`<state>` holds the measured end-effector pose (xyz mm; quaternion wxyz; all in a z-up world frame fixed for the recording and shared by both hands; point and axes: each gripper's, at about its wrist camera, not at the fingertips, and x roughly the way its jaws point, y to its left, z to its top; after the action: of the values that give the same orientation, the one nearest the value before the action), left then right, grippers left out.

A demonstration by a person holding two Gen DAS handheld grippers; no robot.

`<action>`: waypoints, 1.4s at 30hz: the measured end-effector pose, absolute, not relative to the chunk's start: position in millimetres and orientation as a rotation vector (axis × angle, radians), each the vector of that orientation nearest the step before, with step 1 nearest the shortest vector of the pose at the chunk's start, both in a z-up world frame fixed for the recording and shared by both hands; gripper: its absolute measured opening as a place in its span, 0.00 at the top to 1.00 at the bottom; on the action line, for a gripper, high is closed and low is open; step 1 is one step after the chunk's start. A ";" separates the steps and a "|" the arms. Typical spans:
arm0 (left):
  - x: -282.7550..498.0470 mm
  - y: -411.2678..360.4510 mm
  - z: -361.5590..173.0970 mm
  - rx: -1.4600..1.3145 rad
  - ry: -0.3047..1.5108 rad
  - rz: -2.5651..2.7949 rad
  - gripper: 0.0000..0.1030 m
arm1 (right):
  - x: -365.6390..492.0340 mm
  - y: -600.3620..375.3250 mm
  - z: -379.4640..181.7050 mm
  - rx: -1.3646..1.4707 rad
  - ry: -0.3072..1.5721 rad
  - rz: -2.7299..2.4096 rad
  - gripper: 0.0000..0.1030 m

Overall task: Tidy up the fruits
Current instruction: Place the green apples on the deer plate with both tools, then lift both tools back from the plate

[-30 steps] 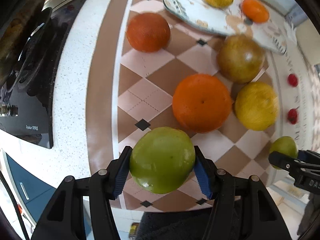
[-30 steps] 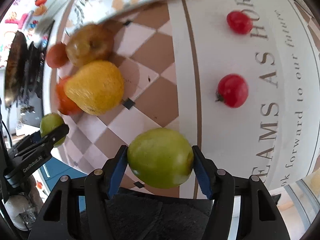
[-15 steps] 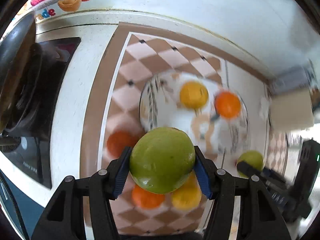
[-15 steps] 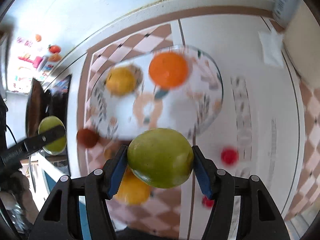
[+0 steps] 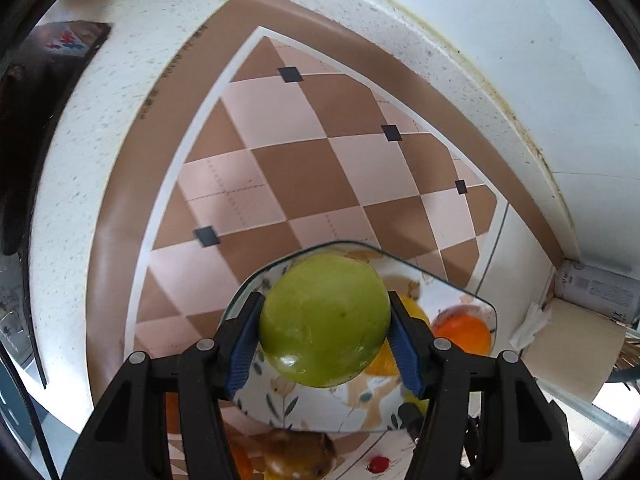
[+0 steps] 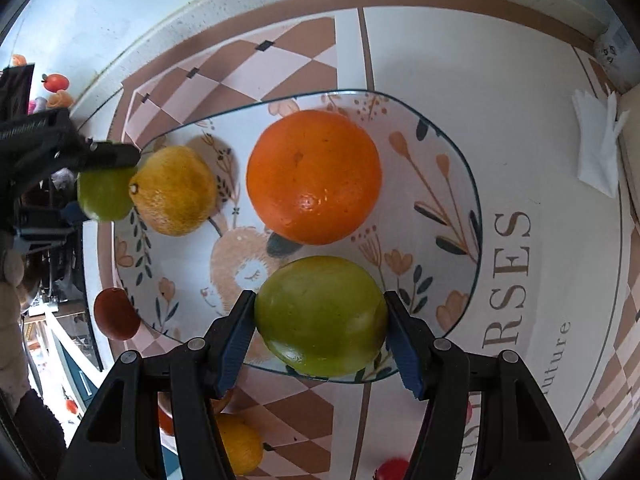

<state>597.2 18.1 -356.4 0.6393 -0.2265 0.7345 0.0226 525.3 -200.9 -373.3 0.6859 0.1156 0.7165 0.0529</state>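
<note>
My left gripper is shut on a green apple and holds it over the far-left rim of the patterned plate. It shows in the right wrist view beside a yellow citrus. My right gripper is shut on a second green apple over the near part of the plate. A big orange lies in the plate's middle. The orange also shows in the left wrist view.
Loose fruit lies on the checkered mat: a brownish fruit, a dark red one, a yellow one and small red tomatoes. A folded tissue and a can sit at the right by the wall. A stove is far left.
Both grippers have lifted their green apples off the mat and carried them forward to the plate. The left apple is now at the plate's rim, the right one over its near part.
</note>
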 end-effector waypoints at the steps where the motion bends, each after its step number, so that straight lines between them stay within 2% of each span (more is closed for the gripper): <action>1: 599.1 14.9 -359.6 -0.513 1.684 0.049 0.45 | 525.6 -201.0 -373.3 0.265 1.599 0.122 0.36; 7: 605.2 5.2 -366.4 -0.463 1.705 0.033 0.44 | 527.2 -212.2 -373.2 0.283 1.611 0.117 0.35; 8: 605.5 3.3 -364.4 -0.441 1.704 0.030 0.44 | 528.1 -214.1 -372.0 0.292 1.609 0.115 0.33; 9: 606.5 2.8 -363.1 -0.431 1.701 0.027 0.44 | 528.6 -215.9 -370.8 0.292 1.610 0.113 0.28; 10: 607.5 2.1 -362.0 -0.427 1.696 0.025 0.40 | 528.7 -216.7 -369.8 0.291 1.610 0.110 0.24; 14: 607.4 1.8 -346.5 -0.376 1.658 0.022 0.17 | 525.9 -221.9 -360.4 0.285 1.601 0.103 0.20; 16: 604.9 -0.2 -338.2 -0.339 1.639 0.019 0.16 | 522.7 -223.3 -354.7 0.272 1.592 0.093 0.11; 25: 540.7 -1.6 -295.7 -0.066 1.499 0.048 0.16 | 488.7 -222.5 -325.2 0.157 1.537 0.017 0.07; 42: 435.8 0.1 -233.9 0.008 1.344 -0.006 0.16 | 409.2 -200.4 -236.2 0.120 1.363 -0.002 0.07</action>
<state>435.8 0.1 -233.9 0.7824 0.0036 0.6227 -0.0027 409.2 -200.4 -236.2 0.7748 0.0556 0.6297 -0.0011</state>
